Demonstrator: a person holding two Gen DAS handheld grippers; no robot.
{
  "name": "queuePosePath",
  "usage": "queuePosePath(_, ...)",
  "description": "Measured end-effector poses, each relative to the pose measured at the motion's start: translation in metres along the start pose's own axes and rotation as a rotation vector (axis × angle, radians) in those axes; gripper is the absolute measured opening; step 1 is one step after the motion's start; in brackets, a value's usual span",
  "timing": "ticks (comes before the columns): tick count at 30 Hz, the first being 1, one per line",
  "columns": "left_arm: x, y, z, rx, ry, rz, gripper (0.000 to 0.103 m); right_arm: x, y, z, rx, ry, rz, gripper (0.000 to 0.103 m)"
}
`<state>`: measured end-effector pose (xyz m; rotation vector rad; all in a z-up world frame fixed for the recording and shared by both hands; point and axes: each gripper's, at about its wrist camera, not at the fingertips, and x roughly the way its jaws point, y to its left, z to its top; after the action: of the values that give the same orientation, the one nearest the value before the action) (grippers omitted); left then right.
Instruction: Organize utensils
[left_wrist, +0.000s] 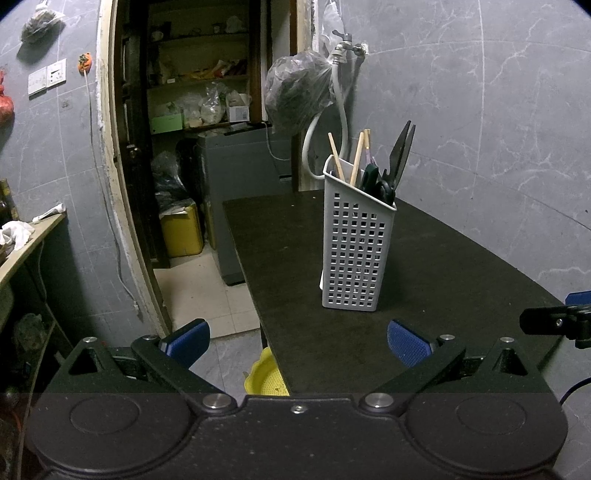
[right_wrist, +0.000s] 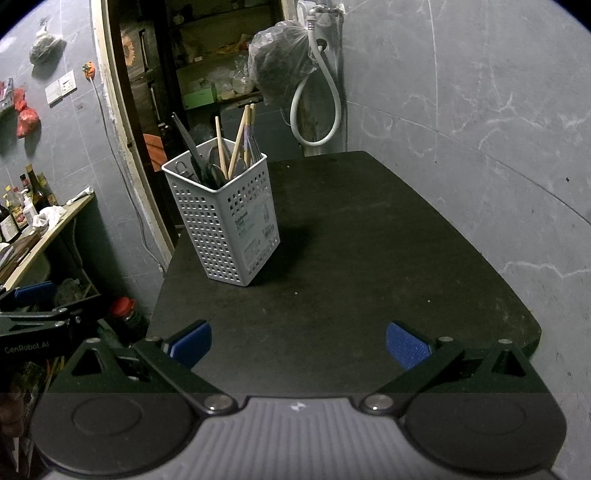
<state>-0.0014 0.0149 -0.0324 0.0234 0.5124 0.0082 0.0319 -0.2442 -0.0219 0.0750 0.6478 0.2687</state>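
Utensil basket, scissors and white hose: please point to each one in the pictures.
utensil basket (right_wrist: 236, 236), right wrist view, perforated front wall.
scissors (left_wrist: 402, 151), left wrist view, raised black blades.
white hose (right_wrist: 334, 110), right wrist view, loop's right side.

Both wrist views look forward over the table (left_wrist: 424, 258); both share the basket (left_wrist: 356, 251) near, at 12 o'clock.

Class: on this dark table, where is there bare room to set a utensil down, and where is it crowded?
Bare: the table from the grey holder across to the wall side, and in front of it toward both grippers. Crowded: only inside the holder, packed with chopsticks and scissors.
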Motion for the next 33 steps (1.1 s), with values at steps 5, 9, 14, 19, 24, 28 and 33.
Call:
queuePosePath(5,0.001,0.000,0.000,0.000,0.002,0.000,0.102,0.000,0.000,-0.001,0.002,0.001,-0.003,0.103)
queuePosePath(9,0.002,0.000,0.000,0.000,0.003,-0.003,0.102,0.000,0.000,-0.002,0.003,0.002,-0.004,0.103)
queuePosePath(14,0.004,0.001,-0.001,0.001,0.006,-0.006,0.102,0.000,0.000,-0.003,0.006,0.003,-0.007,0.103)
queuePosePath(19,0.004,0.001,-0.001,0.001,0.007,-0.007,0.102,0.000,0.000,-0.003,0.004,0.003,-0.007,0.103)
queuePosePath(24,0.008,0.001,-0.001,-0.001,0.012,-0.008,0.102,0.000,0.000,-0.005,0.007,0.005,-0.013,0.103)
queuePosePath(28,0.010,0.002,-0.001,-0.012,0.016,-0.011,0.102,0.000,0.001,-0.007,0.010,0.008,-0.017,0.103)
queuePosePath(33,0.009,0.003,0.000,-0.019,0.014,-0.016,0.102,0.001,0.002,-0.005,0.012,0.011,-0.021,0.103)
